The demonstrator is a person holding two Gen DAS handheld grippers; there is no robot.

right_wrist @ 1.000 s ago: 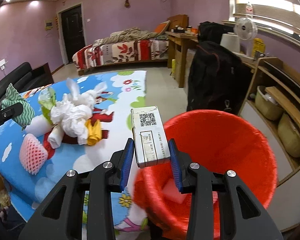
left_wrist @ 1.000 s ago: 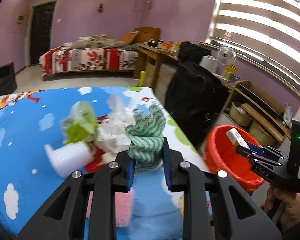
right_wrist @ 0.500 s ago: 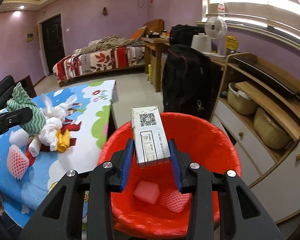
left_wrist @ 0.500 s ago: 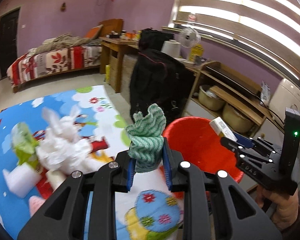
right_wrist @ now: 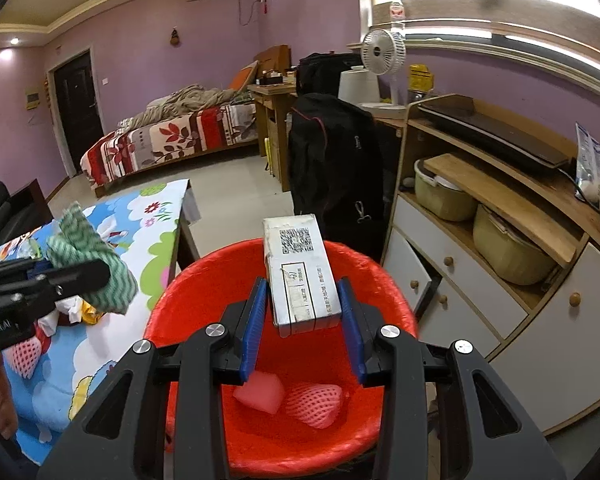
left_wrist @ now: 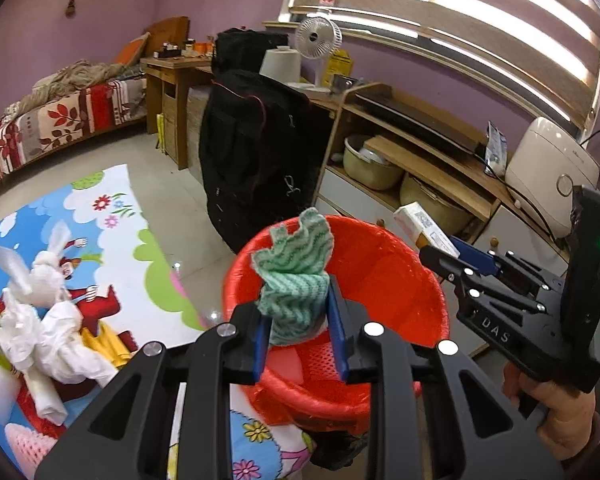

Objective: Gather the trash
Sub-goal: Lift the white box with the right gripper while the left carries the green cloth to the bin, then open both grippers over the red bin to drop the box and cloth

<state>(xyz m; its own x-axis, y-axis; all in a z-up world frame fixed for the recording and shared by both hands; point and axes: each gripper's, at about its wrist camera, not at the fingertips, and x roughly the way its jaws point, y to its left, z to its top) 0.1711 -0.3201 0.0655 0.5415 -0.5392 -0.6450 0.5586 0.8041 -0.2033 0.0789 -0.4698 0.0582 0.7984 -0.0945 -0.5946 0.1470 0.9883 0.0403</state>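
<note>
Both our grippers have swung from the cartoon tablecloth (left_wrist: 112, 264) over to the red bin (left_wrist: 400, 280). Left wrist view: our left gripper (left_wrist: 298, 328) pinches the green striped cloth (left_wrist: 296, 280) at frame centre, jaws just starting to ease apart with the cloth between them, poised above the bin so it can drop in; crumpled white tissues (left_wrist: 48, 332) wait at lower left. Right wrist view: our right gripper (right_wrist: 302, 320) clamps the small white carton (right_wrist: 300, 276) over the bin's mouth, above pink foam scraps (right_wrist: 288, 396).
</note>
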